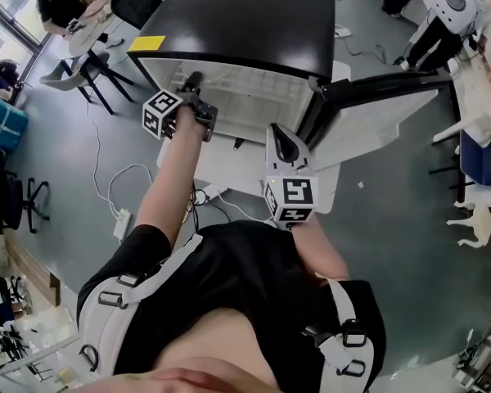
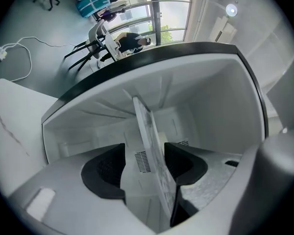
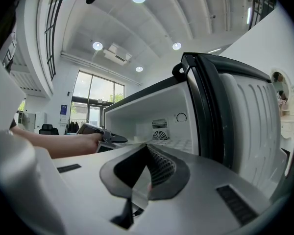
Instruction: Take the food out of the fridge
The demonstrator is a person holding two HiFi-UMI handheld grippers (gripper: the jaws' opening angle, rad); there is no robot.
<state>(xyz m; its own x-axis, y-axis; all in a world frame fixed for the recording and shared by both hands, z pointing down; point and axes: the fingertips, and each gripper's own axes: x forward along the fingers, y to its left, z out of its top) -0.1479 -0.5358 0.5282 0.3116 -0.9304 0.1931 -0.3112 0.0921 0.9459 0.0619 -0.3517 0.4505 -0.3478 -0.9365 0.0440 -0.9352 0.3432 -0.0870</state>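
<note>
A small black-topped fridge (image 1: 245, 15) stands with its door (image 1: 376, 113) swung out to the right. Its white inside (image 3: 157, 116) shows a back vent and a thin frosted shelf (image 2: 154, 180); I see no food. My left gripper (image 1: 192, 84) reaches into the opening. In the left gripper view it (image 2: 144, 155) is open, with one jaw on each side of the shelf's edge. The right gripper view shows it (image 3: 105, 138) at shelf level. My right gripper (image 1: 282, 137) hangs in front of the fridge, its pads together (image 3: 147, 148) with nothing clearly between them.
The fridge sits on a low white platform (image 1: 229, 166). A power strip (image 1: 121, 223) and its cable lie on the floor at the left. A table with chairs (image 1: 90, 51) stands at the far left. A white four-legged robot (image 1: 475, 223) is at the right.
</note>
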